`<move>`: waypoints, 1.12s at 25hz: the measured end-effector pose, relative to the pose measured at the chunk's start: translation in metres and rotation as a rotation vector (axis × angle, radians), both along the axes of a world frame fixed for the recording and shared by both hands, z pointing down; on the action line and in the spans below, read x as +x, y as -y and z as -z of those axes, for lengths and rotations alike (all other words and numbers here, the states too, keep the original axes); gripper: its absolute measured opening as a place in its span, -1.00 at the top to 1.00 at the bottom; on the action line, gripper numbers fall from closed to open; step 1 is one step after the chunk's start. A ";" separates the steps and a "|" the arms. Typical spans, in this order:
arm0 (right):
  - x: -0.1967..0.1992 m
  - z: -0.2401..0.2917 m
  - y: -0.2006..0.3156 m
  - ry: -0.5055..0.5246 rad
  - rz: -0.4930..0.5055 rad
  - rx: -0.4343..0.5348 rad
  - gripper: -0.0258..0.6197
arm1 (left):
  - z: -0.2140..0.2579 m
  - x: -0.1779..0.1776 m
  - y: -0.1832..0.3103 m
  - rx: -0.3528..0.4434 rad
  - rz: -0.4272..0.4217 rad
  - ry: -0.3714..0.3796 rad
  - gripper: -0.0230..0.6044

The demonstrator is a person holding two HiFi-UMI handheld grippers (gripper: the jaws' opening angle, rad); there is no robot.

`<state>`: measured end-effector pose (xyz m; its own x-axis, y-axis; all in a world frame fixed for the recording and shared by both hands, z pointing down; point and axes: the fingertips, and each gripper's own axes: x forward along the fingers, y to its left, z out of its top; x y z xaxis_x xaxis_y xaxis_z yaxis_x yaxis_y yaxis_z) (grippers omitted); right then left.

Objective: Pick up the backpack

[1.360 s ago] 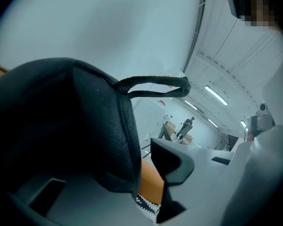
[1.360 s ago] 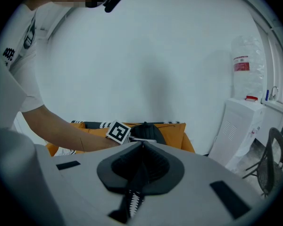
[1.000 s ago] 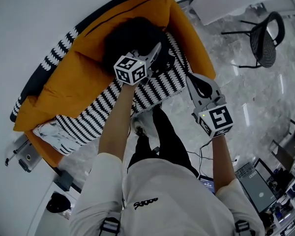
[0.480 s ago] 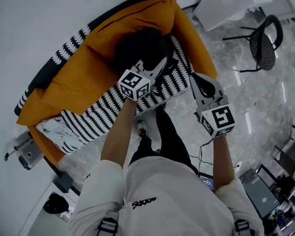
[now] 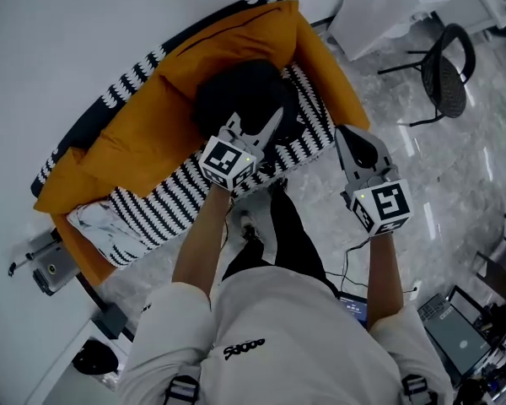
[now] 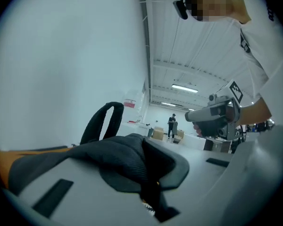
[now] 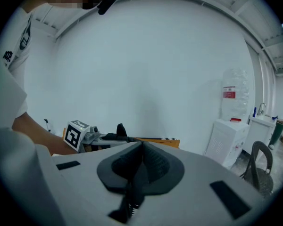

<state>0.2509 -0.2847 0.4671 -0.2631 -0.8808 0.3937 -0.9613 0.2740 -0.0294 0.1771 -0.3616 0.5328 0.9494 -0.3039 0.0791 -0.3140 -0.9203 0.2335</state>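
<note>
Left gripper (image 5: 270, 123) drawn back toward person since a second ago; marker cube now over front edge of striped blanket (image 5: 164, 199), earlier mid-blanket. Jaws pinched on dark fabric of backpack (image 5: 236, 95); carry loop (image 6: 104, 119) upright behind. Backpack sits on orange sofa (image 5: 148, 116), against back cushion, wall (image 5: 59, 24) beyond. Right gripper (image 5: 355, 142) little moved, jaws together, nothing between, over open floor (image 5: 422, 171) beside sofa arm. Chair (image 5: 445, 72) well apart.

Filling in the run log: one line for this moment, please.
left gripper: jaws shut on backpack | right gripper: jaws shut, empty | backpack: on sofa
</note>
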 end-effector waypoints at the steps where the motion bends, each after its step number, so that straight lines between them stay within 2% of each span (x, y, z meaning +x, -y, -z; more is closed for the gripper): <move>1: -0.003 0.005 -0.005 -0.001 -0.002 0.009 0.82 | 0.012 -0.003 -0.007 0.032 -0.008 -0.002 0.81; 4: -0.014 0.020 -0.018 -0.005 -0.003 0.040 0.82 | 0.047 -0.016 -0.028 0.090 -0.019 -0.028 0.81; 7: -0.029 0.040 -0.035 -0.009 0.000 0.072 0.82 | 0.077 -0.036 -0.052 0.105 -0.002 -0.069 0.81; 13: -0.059 0.082 -0.073 -0.039 0.016 0.132 0.82 | 0.121 -0.077 -0.098 0.145 0.050 -0.103 0.81; 21: -0.091 0.132 -0.124 -0.105 0.000 0.231 0.82 | 0.172 -0.122 -0.145 0.230 0.100 -0.046 0.81; 28: -0.114 0.173 -0.164 -0.126 0.018 0.307 0.81 | 0.218 -0.161 -0.189 0.273 0.159 -0.015 0.81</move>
<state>0.1370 -0.1210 0.2941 -0.2458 -0.9589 0.1415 -0.9469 0.2687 0.1763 0.0162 -0.1727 0.3148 0.8887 -0.4568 -0.0397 -0.4575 -0.8892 -0.0094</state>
